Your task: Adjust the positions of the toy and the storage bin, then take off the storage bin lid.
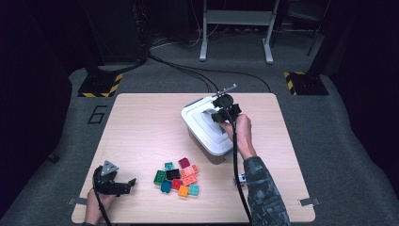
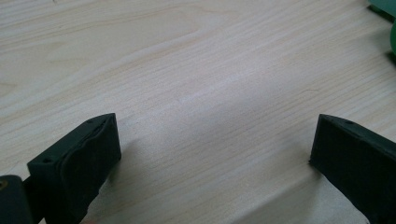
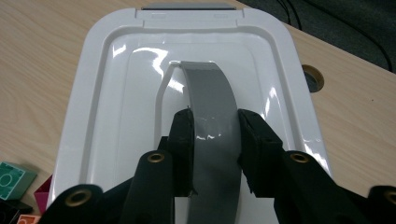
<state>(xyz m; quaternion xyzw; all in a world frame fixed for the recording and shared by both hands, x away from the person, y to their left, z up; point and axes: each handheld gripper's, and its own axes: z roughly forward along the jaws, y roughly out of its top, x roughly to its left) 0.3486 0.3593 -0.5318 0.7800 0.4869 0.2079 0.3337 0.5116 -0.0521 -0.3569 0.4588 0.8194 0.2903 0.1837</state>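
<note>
1. Far lower left of the high view: the left gripper [image 1: 123,185] sits low over the bare table [image 1: 141,122], held by the person's left hand [image 1: 96,203]. In the left gripper view [image 2: 215,144] its jaws stand wide apart with nothing but wood grain between them, so it's released and holding nothing.

2. A bit right of that, bottom centre of the high view, there's a loose pile of toy bricks [image 1: 178,177] in green, teal, black, red, orange and magenta. It's just beside the left gripper's tips but not touching them. A green edge of it peeks into the upper right corner of the left gripper view.

3. Right of centre in the high view: the white bin [image 1: 207,129] with its lid on, well apart from the left gripper and just up-right of the bricks.

4. On top of that lid is the grey handle [image 3: 212,116], arching up along the middle in the right gripper view.

5. The right gripper [image 3: 215,135] comes in from the lower side of the bin, and its jaws are clenched on that handle, one pad pressed on each side. The right hand [image 1: 242,132] holds it, camo sleeve [image 1: 263,193] trailing to the bottom edge.
</note>
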